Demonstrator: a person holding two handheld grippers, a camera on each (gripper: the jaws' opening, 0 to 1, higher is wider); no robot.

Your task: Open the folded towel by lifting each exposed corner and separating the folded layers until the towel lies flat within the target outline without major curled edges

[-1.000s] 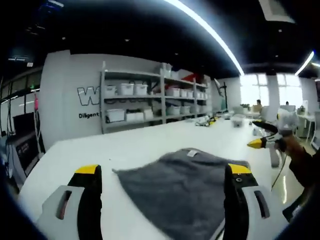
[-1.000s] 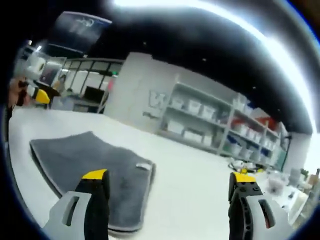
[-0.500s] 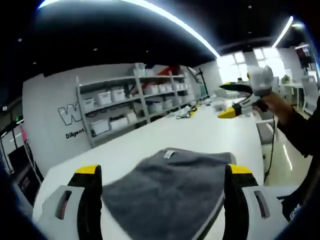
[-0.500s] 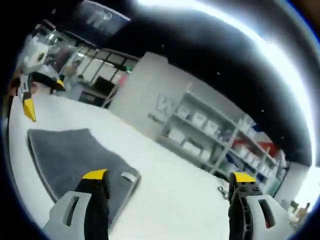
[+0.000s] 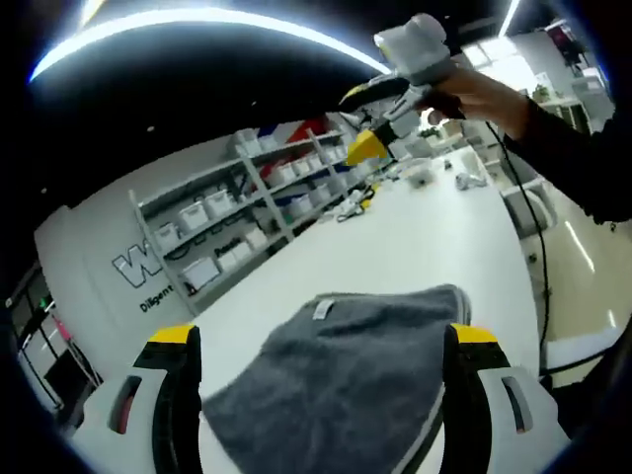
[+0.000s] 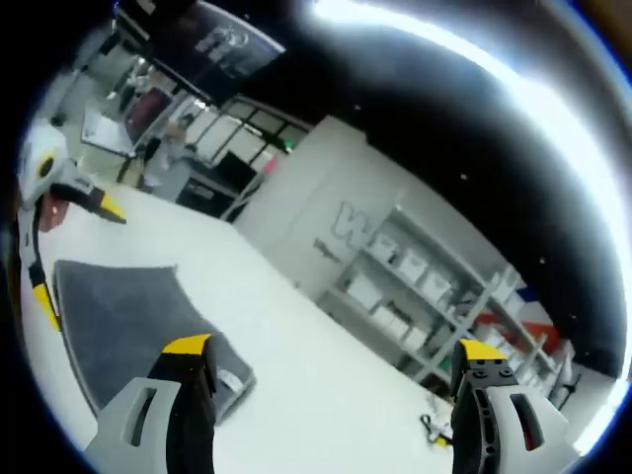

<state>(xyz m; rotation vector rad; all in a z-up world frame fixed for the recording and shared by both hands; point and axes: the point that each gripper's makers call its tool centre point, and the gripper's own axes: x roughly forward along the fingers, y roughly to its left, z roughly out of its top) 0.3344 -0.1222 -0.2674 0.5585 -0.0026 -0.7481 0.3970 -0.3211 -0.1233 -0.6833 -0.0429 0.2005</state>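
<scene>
- Left gripper: jaws spread wide, nothing between them; yellow-tipped fingers rise at 7 and 5 o'clock of the left gripper view.
- Grey towel lies folded on the white table, right ahead of the left gripper, spanning the gap between its jaws; small white tag on the far edge at 12 o'clock of the towel. Layered edge visible at its 4 o'clock side.
- Bare table runs beyond the towel toward 1–2 o'clock, plenty of free surface; table edge drops off at 3 o'clock to the floor.
- Right gripper is held up by a hand at 1 o'clock, well above the table, jaws apart, empty.
- Right gripper view: own jaws spread, holding nothing; towel at 8–9 o'clock, flat, near the left finger; left gripper at 9 o'clock over the towel's far side.
- Open white table from 6 to 4 o'clock there.
- Far back: grey shelving against the wall, holding white bins; contents cannot be told. Small clutter on the table's far end.
</scene>
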